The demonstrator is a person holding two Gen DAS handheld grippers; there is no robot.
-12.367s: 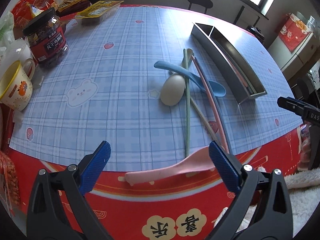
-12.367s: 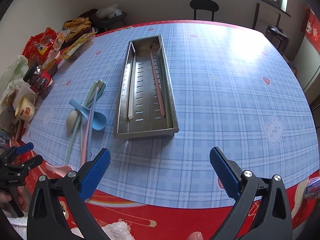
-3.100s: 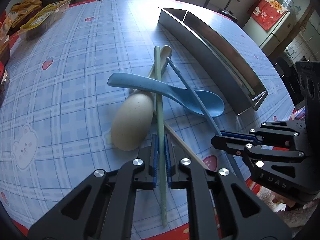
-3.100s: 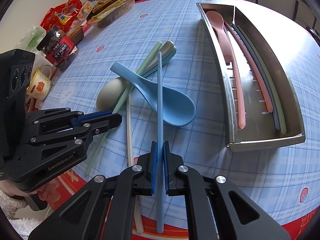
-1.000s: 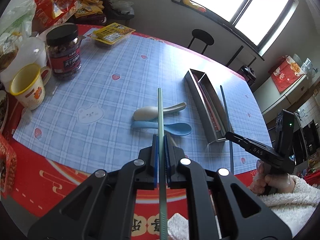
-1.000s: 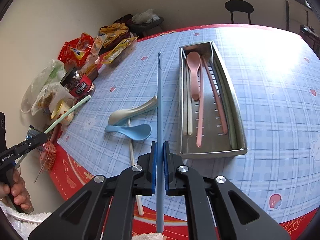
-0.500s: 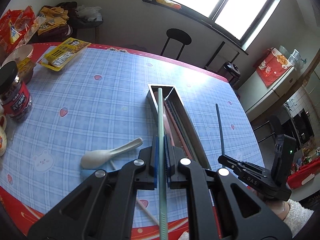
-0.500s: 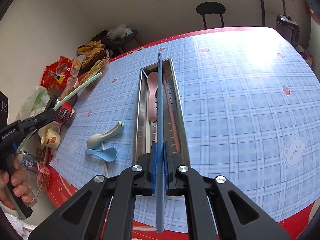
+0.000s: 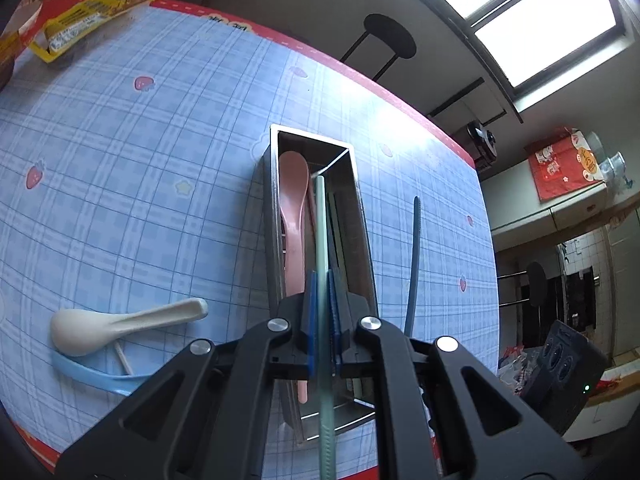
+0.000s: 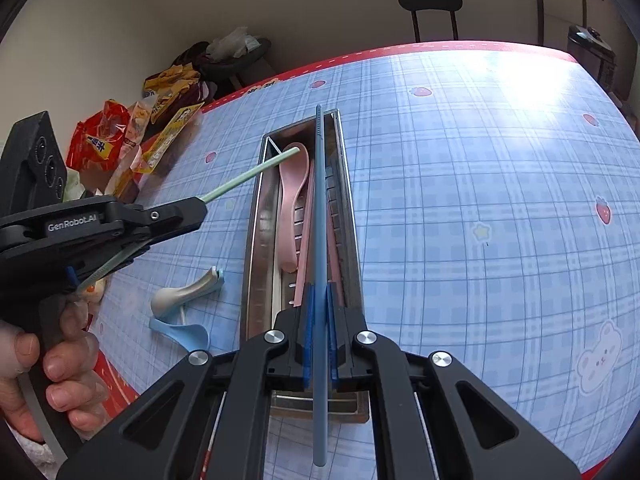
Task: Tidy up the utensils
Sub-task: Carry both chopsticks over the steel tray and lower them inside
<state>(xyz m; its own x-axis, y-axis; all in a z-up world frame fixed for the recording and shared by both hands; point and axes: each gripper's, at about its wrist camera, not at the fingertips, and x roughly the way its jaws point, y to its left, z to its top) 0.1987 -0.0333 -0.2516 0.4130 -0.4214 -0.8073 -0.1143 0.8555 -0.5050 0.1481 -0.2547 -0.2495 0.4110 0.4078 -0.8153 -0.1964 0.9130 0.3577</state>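
We hold the green chopstick (image 9: 321, 240) clamped in the left hand-held gripper (image 9: 322, 312) and the blue chopstick (image 10: 319, 240) in the right hand-held gripper (image 10: 319, 328), both lengthwise above the steel tray (image 10: 256, 208) on the counter (image 10: 460, 200).

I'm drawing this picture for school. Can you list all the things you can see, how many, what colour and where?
metal tray: one, silver, middle of the table
pink spoon: one, pink, lying in the tray
pink chopsticks: at least two, pink, in the tray
green chopstick: one, pale green, held over the tray
blue chopstick: one, blue, held over the tray
white spoon: one, cream, on the table left of the tray
blue spoon: one, light blue, partly under the white spoon
snack packets: several, red and yellow, far left table edge
stool: one, black, behind the table
left gripper: black, shut on the green chopstick
right gripper: black, shut on the blue chopstick
hand: one, gripping the left handle
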